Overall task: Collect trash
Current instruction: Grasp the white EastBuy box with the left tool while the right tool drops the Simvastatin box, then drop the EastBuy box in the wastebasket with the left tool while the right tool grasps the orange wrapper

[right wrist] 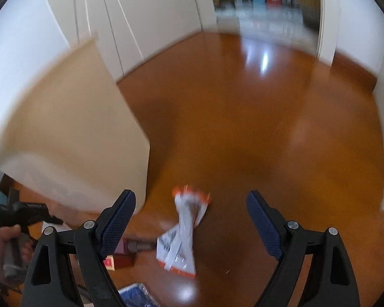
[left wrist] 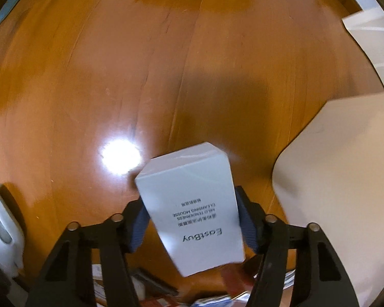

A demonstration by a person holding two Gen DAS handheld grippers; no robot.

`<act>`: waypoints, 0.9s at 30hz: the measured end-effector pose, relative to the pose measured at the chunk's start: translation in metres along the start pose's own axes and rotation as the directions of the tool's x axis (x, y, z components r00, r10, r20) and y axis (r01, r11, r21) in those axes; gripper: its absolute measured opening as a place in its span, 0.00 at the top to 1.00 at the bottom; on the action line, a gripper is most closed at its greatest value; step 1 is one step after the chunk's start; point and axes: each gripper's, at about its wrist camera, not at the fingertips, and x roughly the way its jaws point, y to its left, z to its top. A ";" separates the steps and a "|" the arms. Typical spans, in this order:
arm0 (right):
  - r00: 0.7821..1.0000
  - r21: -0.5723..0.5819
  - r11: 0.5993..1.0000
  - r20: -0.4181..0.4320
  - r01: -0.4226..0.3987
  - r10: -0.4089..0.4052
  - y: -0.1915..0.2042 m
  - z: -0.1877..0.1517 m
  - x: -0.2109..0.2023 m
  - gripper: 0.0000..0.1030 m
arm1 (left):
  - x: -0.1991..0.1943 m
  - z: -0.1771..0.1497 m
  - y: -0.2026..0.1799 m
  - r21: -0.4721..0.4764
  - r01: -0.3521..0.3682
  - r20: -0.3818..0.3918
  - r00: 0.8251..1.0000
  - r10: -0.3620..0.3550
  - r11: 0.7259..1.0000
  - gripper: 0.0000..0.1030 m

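Note:
My left gripper (left wrist: 192,220) is shut on a white EastBuy cleansing mousse box (left wrist: 192,204) and holds it above the orange wood floor. The box stands between the blue pads (left wrist: 138,230). My right gripper (right wrist: 190,209) is open and empty. A crumpled white and orange plastic wrapper (right wrist: 183,232) lies on the floor between and below its fingers. A dark red box (right wrist: 120,255) lies on the floor by the left finger. More trash, with red and blue packaging (left wrist: 233,284), shows under the left gripper.
A beige cabinet (right wrist: 71,133) stands on the left, with white doors (right wrist: 130,25) behind it. The same beige cabinet (left wrist: 345,179) fills the right of the left wrist view. A white object (left wrist: 0,230) lies at the left edge. The left hand with its gripper handle (right wrist: 12,240) shows at lower left.

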 end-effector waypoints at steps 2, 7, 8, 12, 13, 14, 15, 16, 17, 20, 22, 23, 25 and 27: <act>0.999 0.005 1.000 -0.054 0.000 0.000 0.001 -0.012 0.022 0.13 | -0.004 -0.004 0.004 0.035 0.003 0.003 1.000 -0.004 0.999 0.47; 0.991 -0.058 0.996 -0.116 0.061 -0.068 0.018 -0.029 0.072 0.13 | -0.028 -0.017 0.014 0.150 -0.003 0.024 1.000 -0.001 0.989 0.47; 0.989 -0.058 0.996 -0.123 0.072 -0.079 0.021 -0.029 0.079 0.13 | -0.034 -0.021 0.014 0.186 -0.008 0.028 1.000 0.002 0.983 0.47; 0.980 -0.058 0.992 -0.161 0.109 -0.117 0.027 -0.030 0.098 0.35 | -0.060 -0.031 0.010 0.294 -0.025 0.029 0.999 0.017 0.955 0.47; 0.976 -0.057 0.992 -0.180 0.114 -0.122 0.027 -0.030 0.103 0.45 | -0.068 -0.034 0.007 0.326 -0.033 0.031 0.999 0.024 0.945 0.47; 0.973 -0.058 0.991 -0.193 0.117 -0.126 0.026 -0.031 0.105 0.69 | -0.076 -0.038 0.004 0.358 -0.039 0.033 0.999 0.029 0.933 0.47; 0.972 -0.062 0.990 -0.194 0.123 -0.133 0.025 -0.031 0.105 0.83 | -0.084 -0.040 0.001 0.381 -0.042 0.038 0.999 0.030 0.924 0.47; 0.972 -0.061 0.990 -0.189 0.126 -0.136 0.023 -0.031 0.103 0.84 | -0.090 -0.040 0.008 0.405 -0.045 0.044 0.999 0.029 0.913 0.47; 0.975 -0.056 0.991 -0.181 0.121 -0.129 0.021 -0.031 0.099 0.89 | -0.099 -0.042 0.007 0.431 -0.046 0.051 0.998 0.026 0.901 0.47; 0.986 -0.024 0.996 -0.142 0.081 -0.083 0.012 -0.031 0.080 0.91 | -0.117 -0.046 0.005 0.498 -0.050 0.068 0.998 0.019 0.866 0.47; 0.992 0.002 0.998 -0.112 0.056 -0.055 0.005 -0.031 0.065 0.92 | -0.134 -0.044 0.018 0.538 -0.051 0.074 0.997 0.013 0.841 0.47; 0.995 0.018 0.999 -0.094 0.041 -0.039 0.002 -0.032 0.055 0.92 | -0.145 -0.050 0.017 0.558 -0.049 0.074 0.997 0.009 0.829 0.47; 0.998 0.050 0.999 -0.056 0.010 -0.008 -0.006 -0.036 0.033 0.92 | -0.157 -0.059 0.015 0.576 -0.042 0.075 0.997 -0.002 0.816 0.47; 0.999 0.070 0.997 -0.030 -0.013 0.015 -0.010 -0.037 0.011 0.92 | -0.184 -0.070 0.012 0.598 -0.025 0.083 0.996 -0.031 0.801 0.47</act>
